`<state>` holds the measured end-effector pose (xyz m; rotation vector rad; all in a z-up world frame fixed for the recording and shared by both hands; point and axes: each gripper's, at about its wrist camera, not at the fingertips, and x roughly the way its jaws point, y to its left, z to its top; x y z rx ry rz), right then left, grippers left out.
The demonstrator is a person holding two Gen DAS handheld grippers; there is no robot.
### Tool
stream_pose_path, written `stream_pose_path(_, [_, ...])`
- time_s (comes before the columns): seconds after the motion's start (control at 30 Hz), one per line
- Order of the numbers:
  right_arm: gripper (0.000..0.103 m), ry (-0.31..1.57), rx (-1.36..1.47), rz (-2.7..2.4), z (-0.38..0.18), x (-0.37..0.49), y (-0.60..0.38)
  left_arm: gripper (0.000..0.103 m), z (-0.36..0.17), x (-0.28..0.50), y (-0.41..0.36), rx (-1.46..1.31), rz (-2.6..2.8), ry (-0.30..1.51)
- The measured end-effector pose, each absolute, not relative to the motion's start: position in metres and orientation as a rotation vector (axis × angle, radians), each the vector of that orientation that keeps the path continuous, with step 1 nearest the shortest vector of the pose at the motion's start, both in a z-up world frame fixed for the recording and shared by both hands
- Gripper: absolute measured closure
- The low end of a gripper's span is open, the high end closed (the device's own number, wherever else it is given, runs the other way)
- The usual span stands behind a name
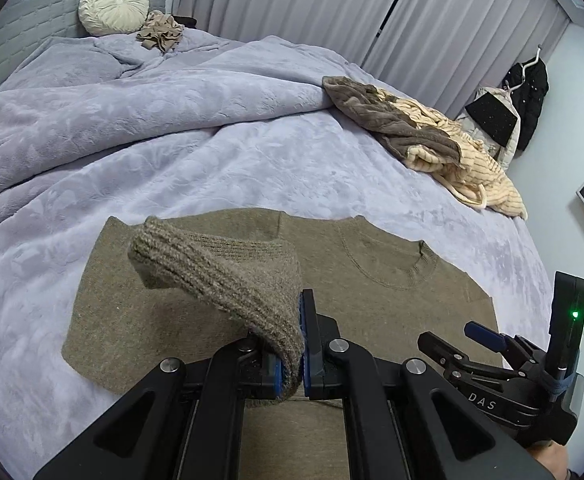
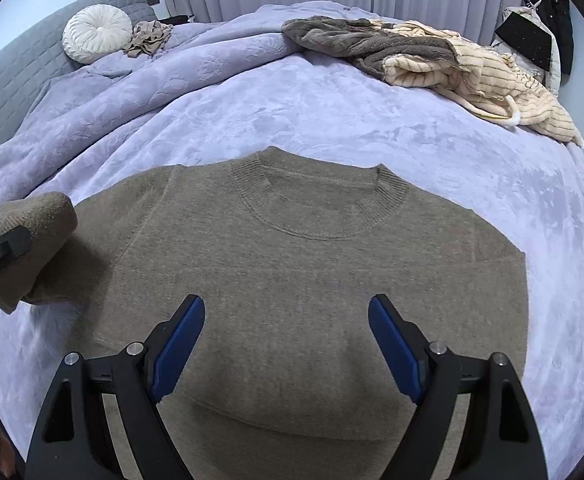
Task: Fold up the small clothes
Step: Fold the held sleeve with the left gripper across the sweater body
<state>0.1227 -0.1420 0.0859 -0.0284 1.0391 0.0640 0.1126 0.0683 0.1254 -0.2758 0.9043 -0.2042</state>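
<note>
A brown knit sweater (image 2: 311, 272) lies flat on the lavender bed cover, collar toward the far side. My left gripper (image 1: 292, 344) is shut on the sweater's ribbed sleeve cuff (image 1: 212, 276), which hangs lifted over the sweater's body (image 1: 140, 320). In the right wrist view that lifted sleeve (image 2: 32, 224) shows at the left edge with part of the left gripper. My right gripper (image 2: 286, 344) hovers over the sweater's middle, jaws open wide with nothing between them. It also shows in the left wrist view at lower right (image 1: 467, 340).
A heap of grey and cream striped clothes (image 2: 431, 60) lies at the bed's far right. A round white cushion (image 2: 96, 34) and a small beige garment (image 2: 148, 38) sit by the grey headboard. The blanket bunches up at far left. Curtains and hanging coats stand behind.
</note>
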Motion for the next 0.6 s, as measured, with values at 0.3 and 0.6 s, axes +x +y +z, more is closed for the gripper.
stream_pose_path(0.3, [0.017,1.021,0.006,0.002,0.086,0.105,-0.213,0.095,0.129,0.109,-0.018,-0.163,-0.263,0.920])
stream_pose_path(0.6, [0.017,1.014,0.065,-0.063,0.082,0.082,-0.283,0.095,0.126,0.096,-0.107,-0.063,-0.346,0.941])
